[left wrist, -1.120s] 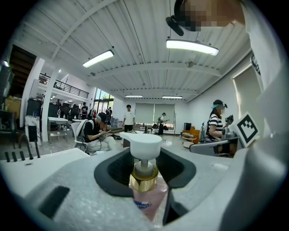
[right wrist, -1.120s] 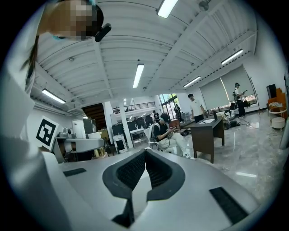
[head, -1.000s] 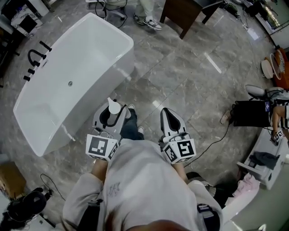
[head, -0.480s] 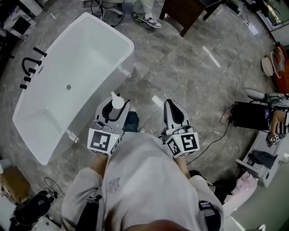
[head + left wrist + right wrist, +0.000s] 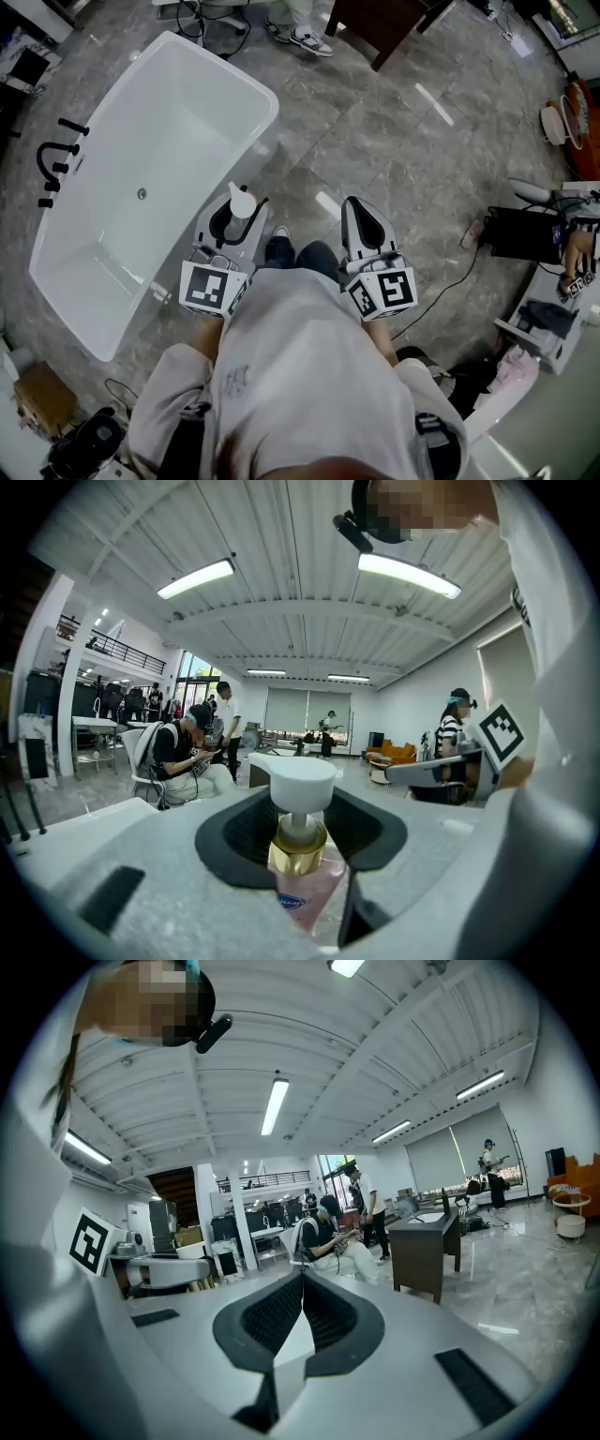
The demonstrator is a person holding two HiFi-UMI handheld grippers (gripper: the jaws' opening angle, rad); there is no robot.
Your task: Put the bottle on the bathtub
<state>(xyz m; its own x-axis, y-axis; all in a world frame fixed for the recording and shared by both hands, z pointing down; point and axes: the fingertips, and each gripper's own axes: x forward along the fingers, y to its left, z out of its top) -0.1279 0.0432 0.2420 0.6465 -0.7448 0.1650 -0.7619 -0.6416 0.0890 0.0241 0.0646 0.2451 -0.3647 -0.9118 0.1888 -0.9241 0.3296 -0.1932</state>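
Pink clear bottle [image 5: 302,892] w/ gold collar & white pump head, pinched in left gripper [image 5: 302,829], pump poking past the jaws. Held over floor [image 5: 375,141] just beside bathtub [image 5: 187,122], not on it. Right gripper [image 5: 302,1297] pressed together, empty.

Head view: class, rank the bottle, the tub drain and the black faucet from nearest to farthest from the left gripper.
1. Bottle: held between the left gripper's fingers.
2. Drain: in the tub floor, to the gripper's left.
3. Faucet: beyond the tub's far left rim.
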